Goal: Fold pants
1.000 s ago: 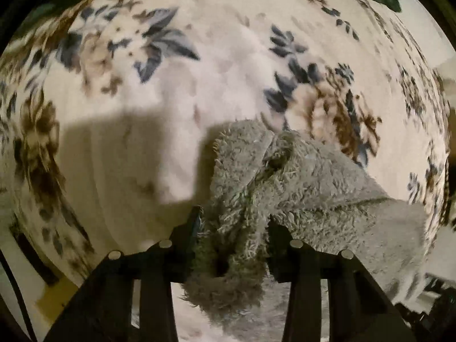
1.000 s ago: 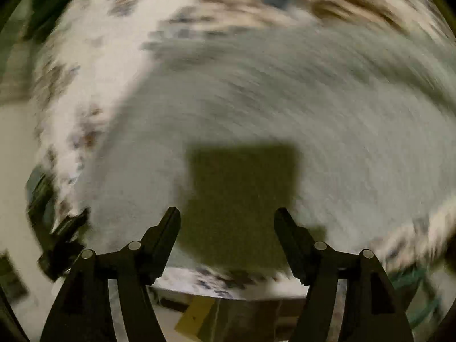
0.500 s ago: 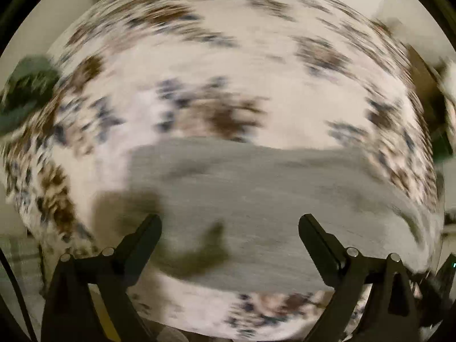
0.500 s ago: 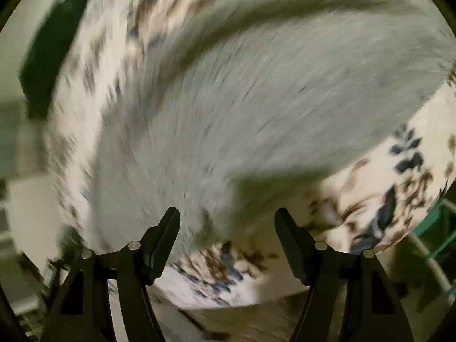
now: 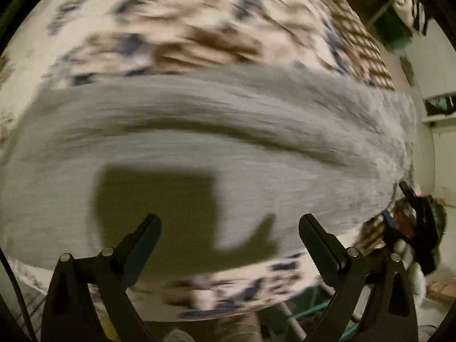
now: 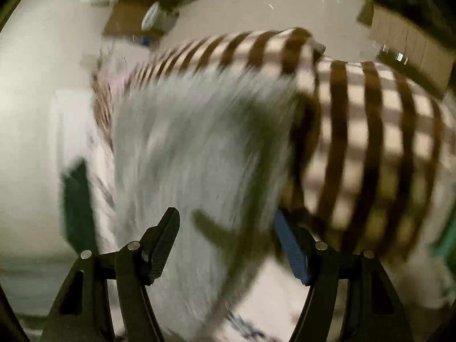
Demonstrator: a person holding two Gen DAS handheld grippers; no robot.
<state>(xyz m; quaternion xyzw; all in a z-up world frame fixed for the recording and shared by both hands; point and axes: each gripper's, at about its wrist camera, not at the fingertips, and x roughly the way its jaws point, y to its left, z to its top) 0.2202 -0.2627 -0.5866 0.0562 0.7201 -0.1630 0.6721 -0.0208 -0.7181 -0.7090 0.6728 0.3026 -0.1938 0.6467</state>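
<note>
The grey fluffy pants [image 5: 216, 142] lie spread flat across the floral bedspread [image 5: 176, 22], blurred by motion. My left gripper [image 5: 229, 225] is open and empty, hovering over the pants' near edge. In the right wrist view the pants [image 6: 193, 148] run away from me as a long grey strip. My right gripper [image 6: 226, 222] is open and empty above their near end. The right gripper also shows at the right edge of the left wrist view [image 5: 413, 199].
A brown and cream checked blanket [image 6: 364, 131] lies beside the pants on the right. A dark green cloth [image 6: 77, 199] sits at the left. Cardboard boxes [image 6: 148, 14] stand on the floor beyond. The bed's front edge [image 5: 228, 307] is just below my left fingers.
My left gripper has let go of the bunched pants and opened wide. The pants now lie flat. Both grippers have swung quickly, the right one turning toward the checked blanket.
</note>
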